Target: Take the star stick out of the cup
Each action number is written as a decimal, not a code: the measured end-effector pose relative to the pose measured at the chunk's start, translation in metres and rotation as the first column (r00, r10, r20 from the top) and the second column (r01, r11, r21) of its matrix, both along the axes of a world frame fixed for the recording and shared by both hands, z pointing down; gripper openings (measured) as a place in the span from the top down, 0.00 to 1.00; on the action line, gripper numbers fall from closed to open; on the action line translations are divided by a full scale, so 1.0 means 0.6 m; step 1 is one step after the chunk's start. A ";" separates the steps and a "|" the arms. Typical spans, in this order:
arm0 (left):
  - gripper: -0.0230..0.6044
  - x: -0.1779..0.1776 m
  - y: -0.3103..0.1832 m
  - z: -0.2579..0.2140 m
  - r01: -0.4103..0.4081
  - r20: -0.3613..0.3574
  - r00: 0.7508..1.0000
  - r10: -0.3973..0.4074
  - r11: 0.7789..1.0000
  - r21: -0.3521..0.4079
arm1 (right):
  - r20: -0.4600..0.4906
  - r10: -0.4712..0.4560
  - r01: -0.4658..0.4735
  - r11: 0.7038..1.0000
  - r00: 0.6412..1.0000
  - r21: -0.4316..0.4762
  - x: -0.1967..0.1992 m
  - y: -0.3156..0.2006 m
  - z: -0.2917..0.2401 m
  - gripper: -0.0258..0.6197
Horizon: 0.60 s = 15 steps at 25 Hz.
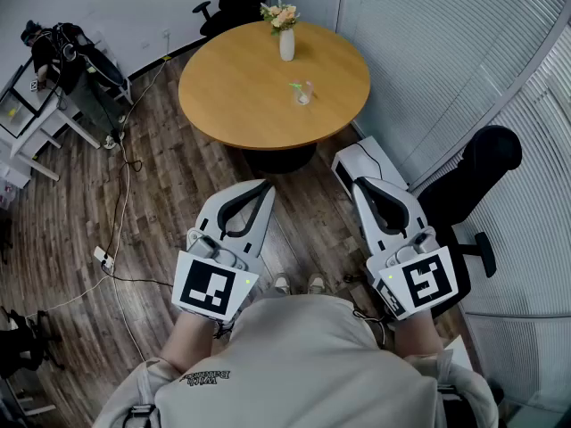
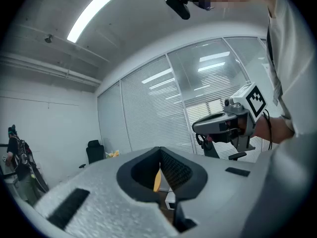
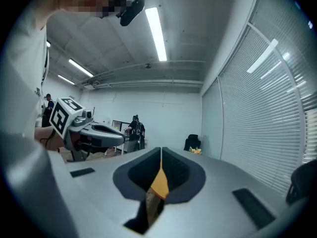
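Observation:
A small clear cup [image 1: 303, 94] stands on the round wooden table [image 1: 241, 96], right of its middle. A thin green star stick [image 1: 295, 86] pokes out of the cup. Both grippers hover well short of the table, above the floor in front of the person's body. My left gripper [image 1: 265, 185] points toward the table with its jaws closed together and nothing between them [image 2: 159, 150]. The right gripper [image 1: 359, 184] is level with it, its jaws also meeting at the tips and empty [image 3: 161, 150]. Neither gripper view shows the cup.
A white vase of flowers [image 1: 285, 36] stands at the table's far edge. A white box [image 1: 361, 161] lies on the floor by the table's base, beside a black office chair [image 1: 482, 163]. Cables and a power strip [image 1: 103, 257] run over the floor at left, near a desk [image 1: 36, 114].

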<state>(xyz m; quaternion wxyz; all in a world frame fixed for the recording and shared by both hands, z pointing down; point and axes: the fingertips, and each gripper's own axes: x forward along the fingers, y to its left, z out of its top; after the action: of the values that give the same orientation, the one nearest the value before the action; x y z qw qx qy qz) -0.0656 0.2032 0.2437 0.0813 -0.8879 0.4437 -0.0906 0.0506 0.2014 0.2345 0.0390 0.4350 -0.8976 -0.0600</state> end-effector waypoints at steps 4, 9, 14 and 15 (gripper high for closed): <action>0.93 0.005 -0.004 0.004 0.001 -0.001 1.000 -0.001 1.000 -0.008 | 0.013 0.009 -0.009 1.000 1.000 -0.004 0.008 -0.005 0.000 0.91; 0.93 0.009 -0.010 0.011 0.002 -0.004 1.000 -0.002 1.000 -0.018 | 0.011 0.014 -0.013 1.000 1.000 -0.010 0.012 -0.012 0.006 0.91; 0.93 0.019 -0.021 0.015 0.002 0.002 1.000 -0.002 1.000 -0.023 | 0.009 0.013 -0.013 1.000 1.000 -0.018 0.022 -0.024 0.013 0.91; 0.93 0.022 -0.023 0.017 0.003 0.003 1.000 -0.003 1.000 -0.026 | 0.009 0.013 -0.013 1.000 1.000 -0.020 0.025 -0.026 0.015 0.91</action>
<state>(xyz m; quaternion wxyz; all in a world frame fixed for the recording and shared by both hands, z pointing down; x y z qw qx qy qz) -0.0526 0.1892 0.2542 0.0703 -0.8880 0.4438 -0.0980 0.0657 0.1857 0.2435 0.0398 0.4405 -0.8956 -0.0488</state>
